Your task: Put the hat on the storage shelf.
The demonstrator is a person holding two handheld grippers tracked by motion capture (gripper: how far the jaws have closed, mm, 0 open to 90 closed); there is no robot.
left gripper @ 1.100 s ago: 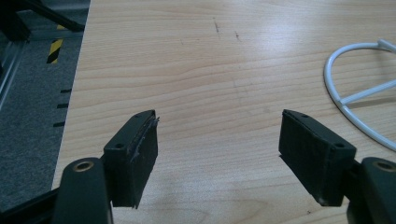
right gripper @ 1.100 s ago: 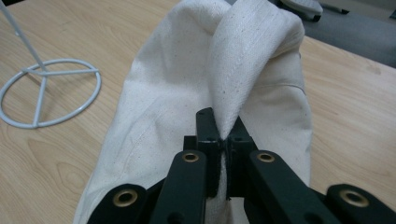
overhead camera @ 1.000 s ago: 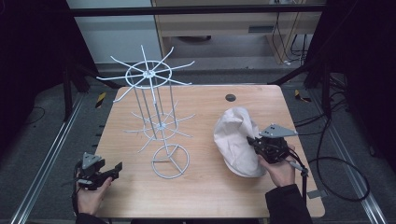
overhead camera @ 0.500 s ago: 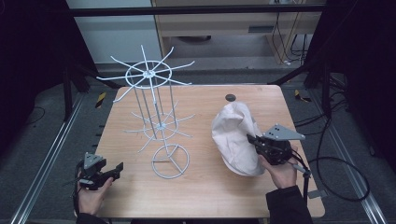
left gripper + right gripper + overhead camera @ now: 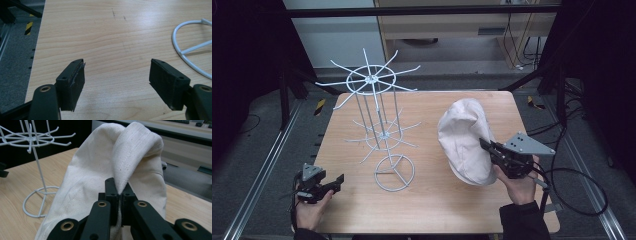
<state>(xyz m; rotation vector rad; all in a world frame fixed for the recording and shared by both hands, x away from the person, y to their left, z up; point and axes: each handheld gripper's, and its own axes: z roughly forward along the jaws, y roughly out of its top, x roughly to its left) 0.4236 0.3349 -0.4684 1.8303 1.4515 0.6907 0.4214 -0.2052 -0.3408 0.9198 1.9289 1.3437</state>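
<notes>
1. Left gripper low over the worktop's near left corner, jaws spread wide with bare wood between (white ring base at the right edge of its own view).
2. Right gripper pinching a fold of the cream cloth cap, lifted at the right.
3. White wire rack upright at centre-left, beside the cap, apart.
</notes>
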